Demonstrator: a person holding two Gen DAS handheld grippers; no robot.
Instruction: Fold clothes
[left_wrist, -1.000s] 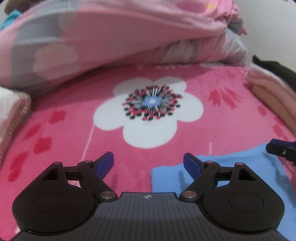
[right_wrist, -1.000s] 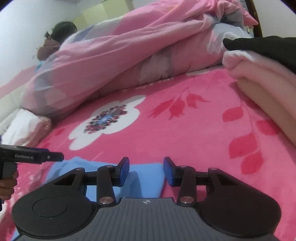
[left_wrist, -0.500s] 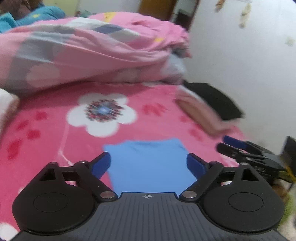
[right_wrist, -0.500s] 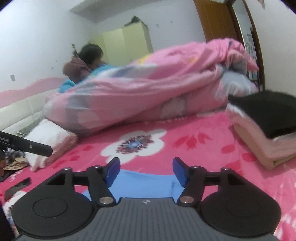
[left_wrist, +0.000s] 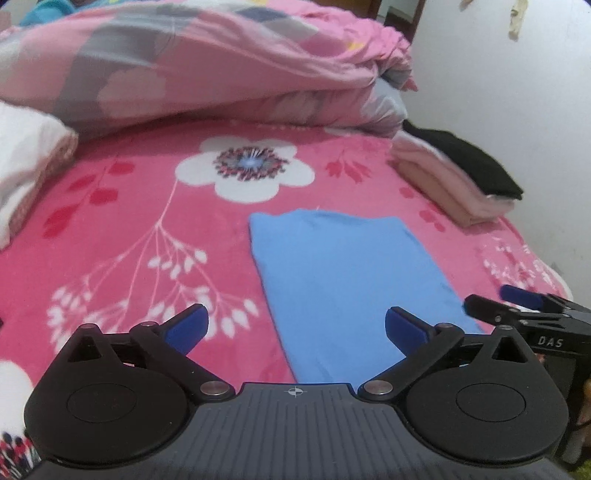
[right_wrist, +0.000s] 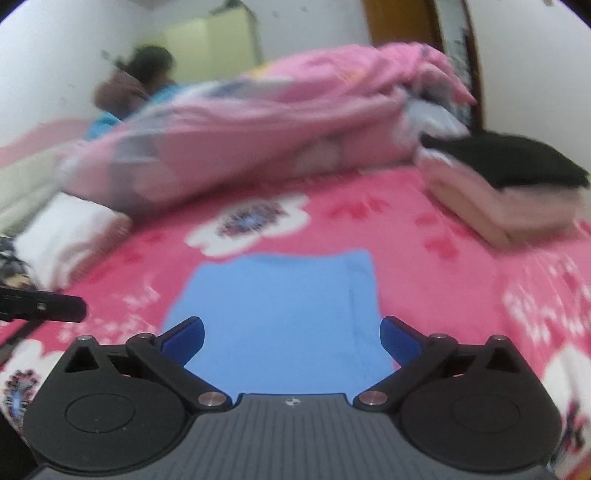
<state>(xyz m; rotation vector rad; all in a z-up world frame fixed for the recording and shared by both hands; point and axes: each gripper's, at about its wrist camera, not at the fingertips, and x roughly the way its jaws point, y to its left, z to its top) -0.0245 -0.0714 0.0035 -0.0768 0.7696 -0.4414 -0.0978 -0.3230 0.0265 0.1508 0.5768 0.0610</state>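
— Where was the blue garment (left_wrist: 347, 269) when we looked?

— It lay flat on the pink flowered blanket (left_wrist: 122, 229), already folded to a long rectangle, just in front of both tools. We held nothing. The left gripper (left_wrist: 295, 326) had its jaws opening wide, with only air between them, and the right gripper (right_wrist: 291, 338) was the same, its jaws spreading above the near end of the cloth without touching it.

— How did we think it would handle?

— We judged it light, thin and very soft, not fragile. It would sag and lose its shape if lifted by one point only. So we thought the two corners of one short end were the best places, one for each gripper, pinching all the layers together.

— Did the two views differ?

— Yes. The left view was sharp and showed the right gripper beside the right edge of the cloth. The right view was blurred, but it showed a person (right_wrist: 140, 85) far behind the quilt (right_wrist: 258, 122). The stack of folded clothes (left_wrist: 454, 184) appeared in both.
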